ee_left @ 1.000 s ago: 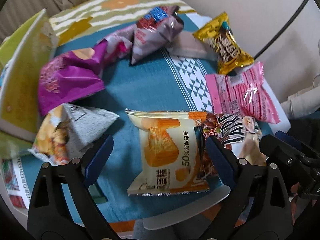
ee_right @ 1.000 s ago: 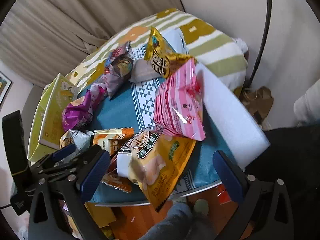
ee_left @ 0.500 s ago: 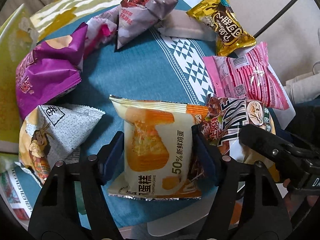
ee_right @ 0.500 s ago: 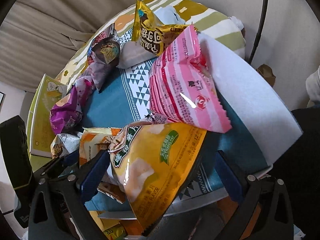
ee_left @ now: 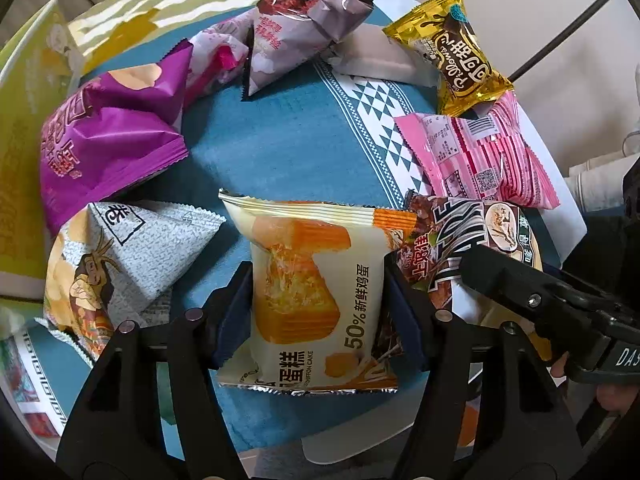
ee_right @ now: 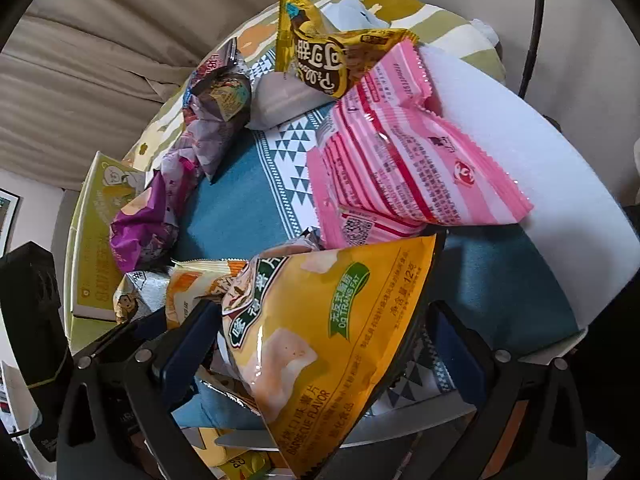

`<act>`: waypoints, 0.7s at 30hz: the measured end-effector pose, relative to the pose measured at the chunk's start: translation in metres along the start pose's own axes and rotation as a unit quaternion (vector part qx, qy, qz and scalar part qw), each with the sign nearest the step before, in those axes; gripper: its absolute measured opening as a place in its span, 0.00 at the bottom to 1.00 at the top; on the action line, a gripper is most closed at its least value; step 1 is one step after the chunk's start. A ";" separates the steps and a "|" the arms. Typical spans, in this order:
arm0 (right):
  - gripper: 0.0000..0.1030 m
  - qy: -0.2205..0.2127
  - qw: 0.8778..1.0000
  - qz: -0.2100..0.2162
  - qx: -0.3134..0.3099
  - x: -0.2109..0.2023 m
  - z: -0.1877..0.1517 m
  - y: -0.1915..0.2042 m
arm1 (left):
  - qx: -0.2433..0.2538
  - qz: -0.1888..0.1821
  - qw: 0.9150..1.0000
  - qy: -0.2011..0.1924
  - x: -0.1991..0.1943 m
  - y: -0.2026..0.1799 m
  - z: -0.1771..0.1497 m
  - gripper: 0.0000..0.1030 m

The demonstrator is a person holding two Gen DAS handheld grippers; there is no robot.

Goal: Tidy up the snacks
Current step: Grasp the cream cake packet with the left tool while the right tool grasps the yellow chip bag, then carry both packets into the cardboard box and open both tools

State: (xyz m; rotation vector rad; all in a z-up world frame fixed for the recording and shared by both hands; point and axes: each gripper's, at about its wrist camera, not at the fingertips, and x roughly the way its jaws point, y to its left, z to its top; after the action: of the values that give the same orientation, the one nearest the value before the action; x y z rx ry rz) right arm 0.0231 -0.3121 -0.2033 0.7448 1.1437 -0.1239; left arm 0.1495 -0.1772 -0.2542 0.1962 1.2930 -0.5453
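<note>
A cream and orange chiffon cake packet [ee_left: 316, 300] lies flat on the teal cloth [ee_left: 280, 140]. My left gripper [ee_left: 316, 276] straddles it from above, jaws closing, and both pads press into the packet's sides. To its right lies a brown packet [ee_left: 452, 236], with one finger of the right gripper [ee_left: 520, 284] across it. In the right wrist view a yellow barbecue chip bag [ee_right: 328, 320] sits between the wide-set jaws of my right gripper [ee_right: 320, 312]. Its pads stand at the bag's edges without squeezing it.
Around the cloth lie a pink packet [ee_left: 480, 156], a gold packet [ee_left: 460, 56], a mauve bag [ee_left: 304, 20], a purple bag [ee_left: 108, 144] and a grey triangular bag [ee_left: 120, 256]. A yellow-green box [ee_left: 20, 140] stands at the left. A white foam board [ee_right: 540, 160] lies on the right.
My left gripper's jaws have closed from wide apart onto the cake packet's sides. The right gripper has sunk closer over the yellow chip bag, which now fills its view.
</note>
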 end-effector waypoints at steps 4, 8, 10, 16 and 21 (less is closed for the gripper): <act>0.86 0.003 1.000 0.006 -0.010 0.002 -0.003 0.003 | -0.003 0.002 1.000 -0.002 -0.002 0.001 -0.003 0.58; 0.70 0.002 1.000 0.005 -0.020 0.000 -0.006 0.003 | -0.011 0.004 1.000 -0.004 -0.006 0.004 -0.005 0.57; 0.68 0.002 1.000 0.009 -0.025 -0.002 -0.007 0.003 | -0.011 0.010 1.000 -0.006 -0.007 0.004 -0.006 0.56; 0.64 -0.010 0.999 -0.001 -0.043 -0.011 -0.009 0.002 | -0.019 0.019 1.000 -0.009 -0.013 0.006 -0.011 0.56; 0.64 -0.020 0.998 -0.003 -0.057 -0.022 -0.009 0.003 | -0.019 0.023 0.999 -0.019 -0.023 -0.001 -0.013 0.56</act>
State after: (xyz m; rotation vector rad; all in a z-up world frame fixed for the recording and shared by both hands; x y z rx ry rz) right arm 0.0076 -0.3106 -0.1854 0.6350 1.1046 -0.0770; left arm 0.1338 -0.1660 -0.2356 0.1828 1.2575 -0.4825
